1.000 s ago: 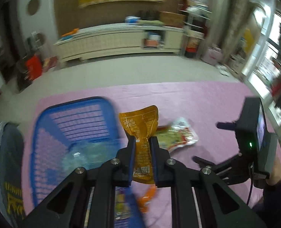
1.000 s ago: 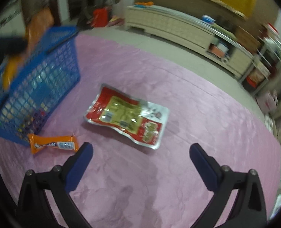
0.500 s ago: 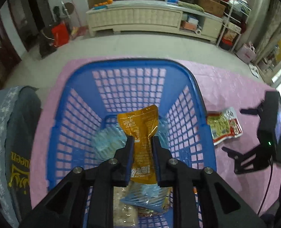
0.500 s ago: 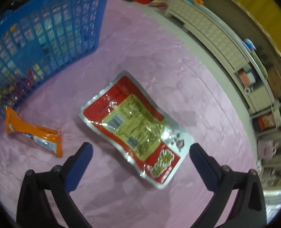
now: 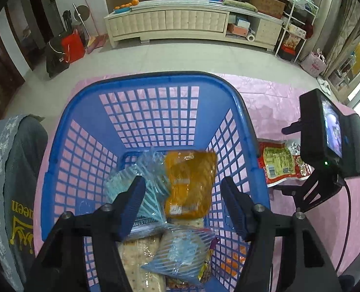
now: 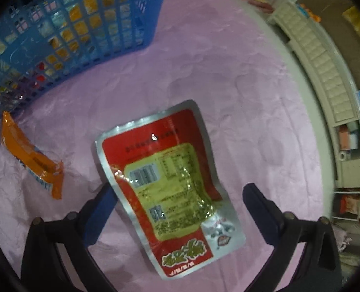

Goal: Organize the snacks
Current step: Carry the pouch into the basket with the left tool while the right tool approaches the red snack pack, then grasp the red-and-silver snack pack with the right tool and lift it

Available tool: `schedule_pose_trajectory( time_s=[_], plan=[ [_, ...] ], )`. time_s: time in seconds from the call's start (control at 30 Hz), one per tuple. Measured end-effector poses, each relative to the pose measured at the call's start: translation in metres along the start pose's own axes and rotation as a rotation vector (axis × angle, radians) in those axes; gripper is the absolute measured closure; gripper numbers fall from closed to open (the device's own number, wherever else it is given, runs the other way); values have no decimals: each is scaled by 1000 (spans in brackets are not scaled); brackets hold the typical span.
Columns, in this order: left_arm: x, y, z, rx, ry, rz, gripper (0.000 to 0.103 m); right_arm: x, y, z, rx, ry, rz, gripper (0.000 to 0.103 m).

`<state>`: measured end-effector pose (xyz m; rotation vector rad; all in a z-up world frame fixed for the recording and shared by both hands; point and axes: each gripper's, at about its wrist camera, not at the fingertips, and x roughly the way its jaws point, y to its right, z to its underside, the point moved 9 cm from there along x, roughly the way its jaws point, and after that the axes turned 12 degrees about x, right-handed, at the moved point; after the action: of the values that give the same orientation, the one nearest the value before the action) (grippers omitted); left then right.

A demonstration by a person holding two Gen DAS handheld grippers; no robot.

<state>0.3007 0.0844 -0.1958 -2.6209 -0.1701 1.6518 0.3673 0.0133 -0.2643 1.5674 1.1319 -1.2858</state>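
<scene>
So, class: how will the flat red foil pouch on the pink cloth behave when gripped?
The red foil pouch looks thin and crinkled, so probably floppy and light. Its glossy film may slip. Lying flat between the open right gripper, it may be hard to pinch.

Grey garment [image 5: 17,194] at left showing yellow letters "een", rest hidden. Red snack pouch [image 6: 170,189] carrying barcode, fine print too small; large characters upside down, unreadable.

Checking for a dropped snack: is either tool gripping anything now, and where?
Nothing is held. The left tool has just opened above the orange pouch; the right tool stands open over the red packet.
</scene>
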Motion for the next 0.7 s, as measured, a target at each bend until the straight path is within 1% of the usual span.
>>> schedule_pose_trajectory(
  time_s=[0.1,0.17,0.23,0.27,0.3,0.33,0.37,0.43,0.5,0.53,0.57,0.7],
  plan=[
    [2,-3,-1,-7,9,2,40,6,4,-3,13,-19,-73,0],
    [1,-6,0,-13,12,0,40,10,12,-7,34,-6,-122,0],
    [-3,-7,-1,-15,14,-7,40,10,19,-7,33,20,-126,1],
    [-3,-7,-1,-13,16,-10,40,9,19,-7,40,29,-125,3],
    [-3,-8,0,-12,18,-14,40,7,18,-6,41,40,-128,6],
    [-3,-8,0,-12,19,-18,40,3,15,-4,38,53,-131,13],
    [-3,-9,1,-13,22,-15,40,1,12,-3,36,61,-134,23],
    [-2,-11,3,-16,18,-16,40,-1,10,-1,38,66,-127,30],
    [-2,-13,4,-15,9,-26,40,-5,9,-1,38,81,-117,42],
    [-2,-14,4,-6,10,-30,40,-5,5,0,46,86,-110,45],
    [-2,-14,4,1,10,-30,40,-5,4,0,51,94,-100,46],
    [-4,-15,5,7,1,-25,40,-12,0,9,149,101,-116,50]
  ],
)
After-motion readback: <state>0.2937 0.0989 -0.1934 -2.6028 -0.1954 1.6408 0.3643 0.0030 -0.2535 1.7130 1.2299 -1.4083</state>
